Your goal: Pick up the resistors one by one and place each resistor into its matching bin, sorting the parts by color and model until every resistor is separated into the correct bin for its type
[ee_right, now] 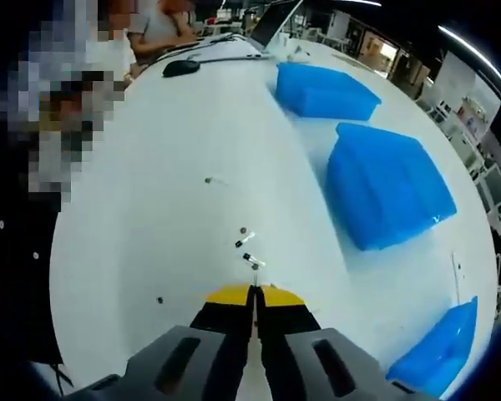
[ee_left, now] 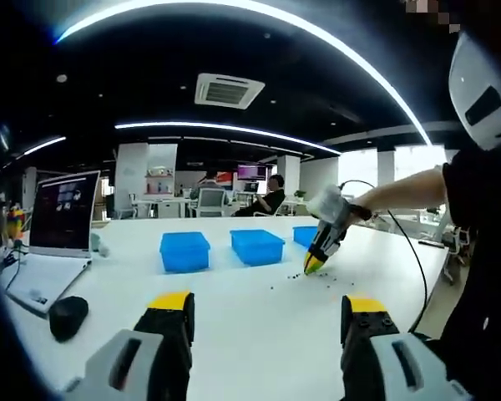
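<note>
Presently the right gripper point(ee_right: 255, 294) is lowered to the white counter point(ee_right: 142, 217), its yellow-tipped jaws pressed together with no visible gap; whether a resistor is pinched between them cannot be told. Loose resistors point(ee_right: 246, 246) lie just beyond the jaw tips: three dark pieces in a short cluster, a fourth farther off toward the mouse point(ee_right: 181, 67), and a fifth to the left of the tips. In the left gripper view the same gripper point(ee_left: 315, 264) points steeply down among a scatter of specks on the counter, probably to nip one part at a time. The left gripper point(ee_left: 267, 313) hangs back above the counter, jaws spread and empty, apparently in reserve. Three blue bins point(ee_left: 184, 251) point(ee_left: 257, 246) point(ee_left: 306, 236) stand in a row beyond the resistors, near enough for short transfers. A laptop point(ee_left: 60, 219) lies beyond the mouse.
</note>
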The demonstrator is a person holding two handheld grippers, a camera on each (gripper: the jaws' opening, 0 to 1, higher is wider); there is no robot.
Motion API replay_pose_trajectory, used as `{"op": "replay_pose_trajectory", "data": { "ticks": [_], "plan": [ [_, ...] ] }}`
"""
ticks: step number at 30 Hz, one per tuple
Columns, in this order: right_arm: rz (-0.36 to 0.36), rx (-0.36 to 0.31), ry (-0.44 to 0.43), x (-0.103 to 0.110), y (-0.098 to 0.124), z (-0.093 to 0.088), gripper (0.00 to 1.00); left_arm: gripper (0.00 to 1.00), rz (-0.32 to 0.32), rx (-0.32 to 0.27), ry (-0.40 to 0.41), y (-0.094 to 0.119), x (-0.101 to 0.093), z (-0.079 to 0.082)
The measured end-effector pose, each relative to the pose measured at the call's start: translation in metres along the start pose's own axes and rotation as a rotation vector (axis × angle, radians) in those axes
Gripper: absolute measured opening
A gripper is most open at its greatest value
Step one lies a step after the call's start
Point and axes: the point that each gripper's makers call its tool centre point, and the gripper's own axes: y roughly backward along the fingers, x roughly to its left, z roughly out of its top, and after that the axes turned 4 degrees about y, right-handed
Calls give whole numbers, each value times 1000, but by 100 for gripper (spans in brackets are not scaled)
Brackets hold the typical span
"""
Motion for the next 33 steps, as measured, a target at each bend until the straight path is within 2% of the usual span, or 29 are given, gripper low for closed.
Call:
{"op": "replay_pose_trajectory", "data": {
  "ticks": [3,8,13,15,19,23,24,27,28,30,33],
  "plan": [
    [-10,-2,2,3,3,-2,5,72,-1,-3,-3,0,-1,2],
    [-76,-203,-114,12,37,12,5,72,-11,-13,-9,-3,-5,7],
    [-188,-423,-206,27,89,17,5,72,-40,-16,-32,-8,-13,13],
    [-234,-532,-231,38,113,18,5,72,-62,-14,-48,-10,-18,16],
    [-386,-702,-282,55,155,5,5,72,-96,-14,-63,-14,-27,21],
    [-562,-819,-372,72,192,-20,5,72,-113,-26,-57,-17,-31,28],
    [-591,-835,-383,75,197,-24,5,72,-113,-27,-59,-17,-31,29],
    [-725,-818,-385,89,211,-45,5,72,-110,-25,-64,-19,-33,30],
    [-747,-840,-413,95,217,-49,5,72,-111,-22,-70,-19,-33,30],
    [-766,-873,-460,99,226,-55,5,72,-110,-23,-70,-19,-34,31],
    [-777,-875,-455,97,229,-52,5,72,-109,-27,-66,-19,-34,33]
  ]
}}
